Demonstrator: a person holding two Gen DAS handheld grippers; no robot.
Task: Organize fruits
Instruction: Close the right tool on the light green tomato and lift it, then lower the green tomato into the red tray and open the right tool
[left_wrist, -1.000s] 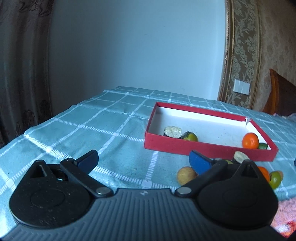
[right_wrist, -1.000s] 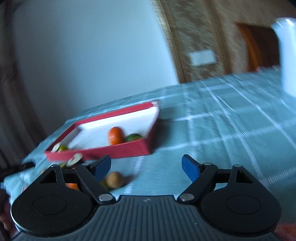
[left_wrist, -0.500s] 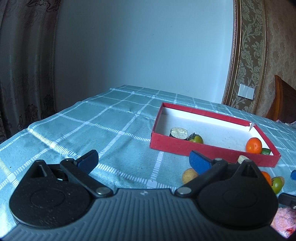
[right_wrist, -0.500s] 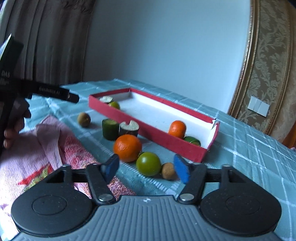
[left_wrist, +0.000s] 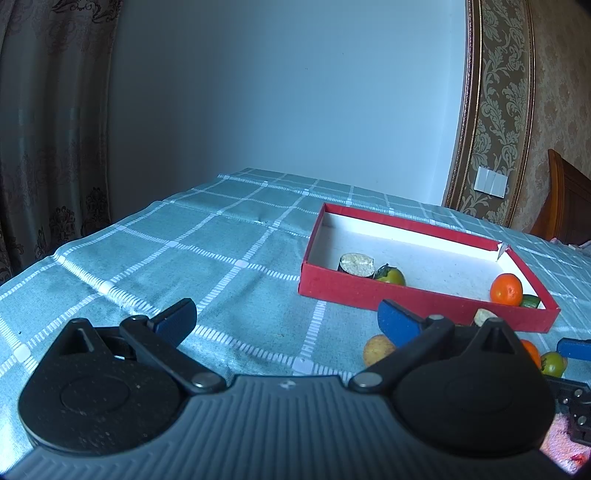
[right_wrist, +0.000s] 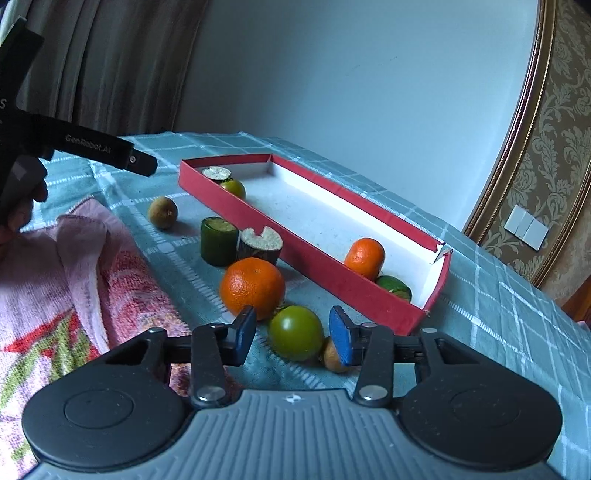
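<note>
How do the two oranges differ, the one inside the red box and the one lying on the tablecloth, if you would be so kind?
The orange in the red box looks smaller than the orange on the tablecloth. The boxed one rests against a green fruit in the red box; the other lies outside, by the right gripper. Both are whole and bright orange.

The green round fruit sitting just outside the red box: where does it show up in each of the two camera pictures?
Left wrist view: the green round fruit sits low at the far right edge, beside a partly hidden orange.
Right wrist view: it lies low in the middle, between the right gripper's blue pads, which have been closing and do not yet press it.
Shared landmark: the red box, just behind it in both.
</note>
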